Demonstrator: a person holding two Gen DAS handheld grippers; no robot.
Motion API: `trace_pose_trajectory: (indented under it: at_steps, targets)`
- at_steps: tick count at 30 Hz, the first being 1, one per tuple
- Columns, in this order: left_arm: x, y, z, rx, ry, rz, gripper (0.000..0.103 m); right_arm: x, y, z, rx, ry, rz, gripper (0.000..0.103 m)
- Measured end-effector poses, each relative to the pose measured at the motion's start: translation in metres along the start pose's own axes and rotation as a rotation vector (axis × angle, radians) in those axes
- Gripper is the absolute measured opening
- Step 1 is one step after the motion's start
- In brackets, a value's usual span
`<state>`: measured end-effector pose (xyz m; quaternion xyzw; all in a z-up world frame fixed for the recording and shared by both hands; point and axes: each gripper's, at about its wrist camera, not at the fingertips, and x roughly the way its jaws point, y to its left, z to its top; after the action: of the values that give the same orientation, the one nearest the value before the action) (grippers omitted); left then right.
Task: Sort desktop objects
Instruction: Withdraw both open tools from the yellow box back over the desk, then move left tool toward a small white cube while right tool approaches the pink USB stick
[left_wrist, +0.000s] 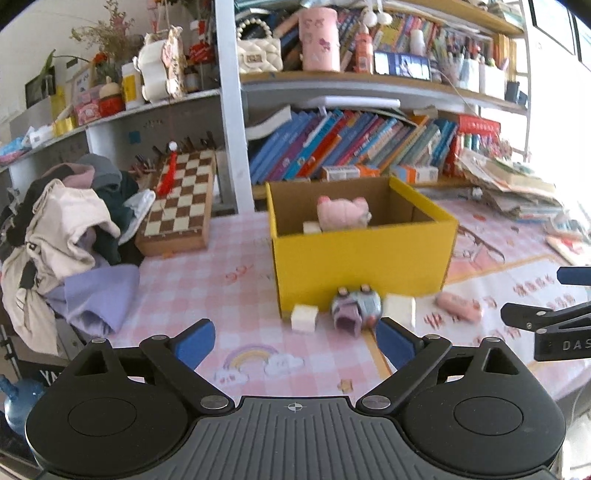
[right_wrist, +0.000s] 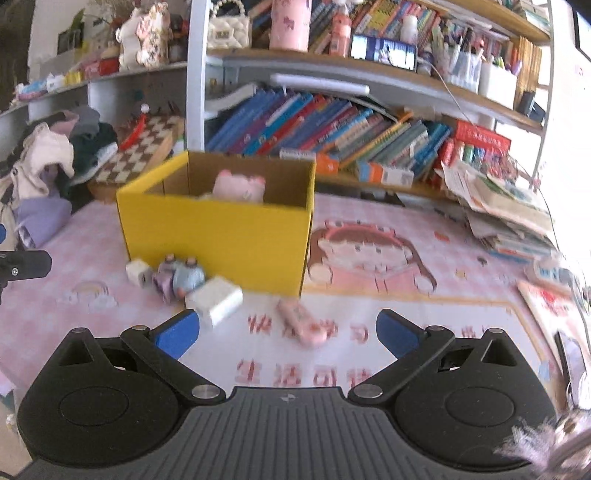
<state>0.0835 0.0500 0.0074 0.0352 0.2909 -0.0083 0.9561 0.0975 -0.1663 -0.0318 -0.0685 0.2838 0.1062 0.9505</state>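
Note:
A yellow cardboard box (left_wrist: 364, 266) (right_wrist: 218, 236) stands on the pink desk mat and holds a pink plush pig (left_wrist: 343, 212) (right_wrist: 240, 186). In front of it lie a small white cube (left_wrist: 304, 317) (right_wrist: 137, 271), a purple-grey toy (left_wrist: 354, 308) (right_wrist: 179, 280), a larger white block (left_wrist: 400, 308) (right_wrist: 218, 301) and a flat pink object (left_wrist: 460, 306) (right_wrist: 301, 323). My left gripper (left_wrist: 295, 345) is open and empty, short of the toy. My right gripper (right_wrist: 288, 332) is open and empty, with the pink object between its fingers' line.
A pile of clothes (left_wrist: 62, 236) and a chessboard box (left_wrist: 177, 206) sit at the left. Bookshelves (left_wrist: 351, 144) line the back. Stacked papers and books (right_wrist: 502, 206) lie at the right. The right gripper's fingers (left_wrist: 546, 317) show at the left view's right edge.

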Motion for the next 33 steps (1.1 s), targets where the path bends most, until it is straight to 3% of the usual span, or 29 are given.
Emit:
trace_pose_trajectory:
  at_steps: [5,19,24,27,33]
  targets:
    - [-0.002,-0.008,-0.015,0.027,0.037,-0.027,0.096,0.000,0.013,-0.019,0.000,0.066,0.014,0.103]
    - [0.003,-0.023,-0.034,0.089,0.110,-0.084,0.096,0.000,0.032,-0.034,-0.038,0.149,0.056,0.103]
    - [0.004,-0.028,-0.035,0.124,0.091,-0.083,0.096,0.002,0.032,-0.031,-0.040,0.141,0.049,0.098]
    - [0.009,-0.027,-0.034,0.120,0.099,-0.080,0.096,0.005,0.030,-0.028,-0.034,0.144,0.046,0.092]
    - [0.015,-0.025,-0.029,0.101,0.095,-0.086,0.095,0.013,0.027,-0.023,-0.039,0.159,0.048,0.089]
